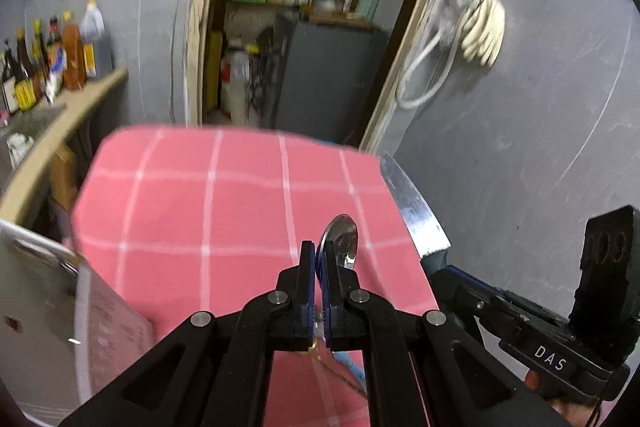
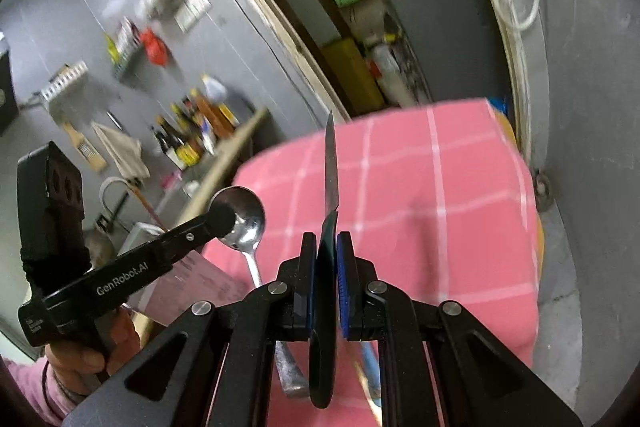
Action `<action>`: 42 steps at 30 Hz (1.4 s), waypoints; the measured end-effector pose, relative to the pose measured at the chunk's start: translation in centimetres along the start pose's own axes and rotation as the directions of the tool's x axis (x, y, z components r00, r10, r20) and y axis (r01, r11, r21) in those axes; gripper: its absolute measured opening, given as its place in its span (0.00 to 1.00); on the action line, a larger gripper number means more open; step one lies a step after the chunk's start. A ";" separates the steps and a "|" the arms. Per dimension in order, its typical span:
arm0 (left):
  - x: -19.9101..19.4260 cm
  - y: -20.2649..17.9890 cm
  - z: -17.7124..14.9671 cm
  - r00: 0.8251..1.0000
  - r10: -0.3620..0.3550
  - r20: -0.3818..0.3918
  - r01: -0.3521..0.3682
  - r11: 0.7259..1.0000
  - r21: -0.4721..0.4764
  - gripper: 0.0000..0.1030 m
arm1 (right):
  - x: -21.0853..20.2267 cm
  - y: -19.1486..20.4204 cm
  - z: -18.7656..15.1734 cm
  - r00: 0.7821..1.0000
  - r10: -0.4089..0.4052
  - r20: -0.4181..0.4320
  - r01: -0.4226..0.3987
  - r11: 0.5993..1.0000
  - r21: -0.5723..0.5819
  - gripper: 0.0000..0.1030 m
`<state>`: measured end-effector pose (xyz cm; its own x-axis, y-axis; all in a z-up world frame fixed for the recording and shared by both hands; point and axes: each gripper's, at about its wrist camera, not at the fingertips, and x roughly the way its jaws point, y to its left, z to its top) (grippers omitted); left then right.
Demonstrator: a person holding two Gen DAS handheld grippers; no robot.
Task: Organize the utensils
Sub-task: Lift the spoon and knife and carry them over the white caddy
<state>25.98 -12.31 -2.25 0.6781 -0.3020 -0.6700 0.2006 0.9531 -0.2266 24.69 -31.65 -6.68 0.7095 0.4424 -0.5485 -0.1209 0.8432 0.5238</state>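
My left gripper [image 1: 319, 255] is shut on a metal spoon [image 1: 343, 239], held above the pink checked cloth [image 1: 208, 211], bowl pointing forward. The spoon also shows in the right wrist view [image 2: 245, 223], with the left gripper [image 2: 220, 219] around its neck. My right gripper [image 2: 328, 247] is shut on the dark handle of a knife [image 2: 331, 167], blade pointing up and forward, edge-on. In the left wrist view the knife blade [image 1: 414, 207] rises at the cloth's right edge, held by the right gripper [image 1: 434, 263]. Under the grippers lie a blue-handled utensil [image 2: 370, 359] and a metal one [image 2: 288, 367].
A white box or board [image 1: 80, 307] stands at the cloth's left edge. A counter with several sauce bottles [image 1: 52, 59] runs along the left wall. An open doorway to a pantry [image 1: 304, 39] is ahead. Grey wall with a glove and hose [image 1: 480, 27] is at right.
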 end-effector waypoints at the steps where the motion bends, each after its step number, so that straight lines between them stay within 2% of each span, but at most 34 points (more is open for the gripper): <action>1: -0.9 0.1 0.5 1.000 0.001 0.021 -0.001 1.000 0.002 0.03 | -0.5 0.6 0.2 1.000 0.005 0.018 -0.005 1.000 -0.006 0.09; 5: -5.0 0.7 2.5 0.991 0.030 0.130 -0.032 0.999 0.013 0.03 | -2.3 3.5 1.0 0.994 0.037 0.098 -0.033 0.999 -0.033 0.09; 11: -10.4 3.4 4.6 0.958 0.109 0.265 -0.117 0.993 0.016 0.03 | -3.4 7.7 2.2 0.972 0.118 0.203 -0.105 0.992 -0.073 0.09; 15: -13.1 5.7 5.4 0.934 0.172 0.314 -0.184 0.983 0.010 0.03 | -2.2 11.2 2.6 0.954 0.203 0.222 -0.184 0.977 -0.105 0.09; 17: -14.3 7.0 5.4 0.916 0.214 0.339 -0.230 0.973 0.007 0.03 | -1.7 12.8 2.3 0.947 0.233 0.220 -0.210 0.970 -0.123 0.09; 21: -15.4 9.3 5.1 0.888 0.269 0.374 -0.287 0.958 -0.008 0.03 | -0.3 15.7 1.4 0.926 0.299 0.232 -0.270 0.952 -0.146 0.09; 24: -15.6 10.6 4.5 0.873 0.307 0.379 -0.319 0.947 -0.031 0.03 | 1.1 16.9 0.7 0.899 0.360 0.251 -0.331 0.931 -0.153 0.09; 26: -15.4 11.4 3.9 0.862 0.340 0.377 -0.351 0.935 -0.042 0.03 | 2.6 17.4 0.3 0.871 0.419 0.256 -0.393 0.908 -0.147 0.09; 28: -15.2 12.0 3.4 0.860 0.358 0.364 -0.367 0.929 -0.048 0.03 | 3.8 17.6 -0.2 0.850 0.460 0.256 -0.439 0.888 -0.139 0.09; 29: -15.0 12.3 3.2 0.857 0.367 0.361 -0.376 0.925 -0.048 0.03 | 4.7 17.6 -0.4 0.835 0.490 0.252 -0.472 0.872 -0.130 0.09; 31: -14.8 12.7 3.0 0.855 0.381 0.353 -0.390 0.920 -0.048 0.03 | 6.8 17.3 -1.0 0.789 0.569 0.230 -0.560 0.821 -0.110 0.09; 34: -14.3 13.5 2.4 0.853 0.399 0.336 -0.402 0.913 -0.062 0.03 | 9.4 17.4 -2.1 0.753 0.625 0.205 -0.616 0.779 -0.115 0.09; 37: -13.8 14.0 1.8 0.850 0.415 0.323 -0.414 0.907 -0.076 0.03 | 11.1 17.4 -3.2 0.736 0.652 0.184 -0.642 0.758 -0.119 0.09; 42: -13.0 14.3 1.2 0.846 0.432 0.312 -0.429 0.899 -0.081 0.03 | 13.2 16.9 -4.7 0.734 0.660 0.160 -0.649 0.751 -0.119 0.09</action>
<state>20.94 5.29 4.06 0.8813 0.1623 -0.4439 -0.1682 0.9854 0.0263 28.72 -10.10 -8.08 0.5523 0.8323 0.0470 -0.6338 0.3825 0.6723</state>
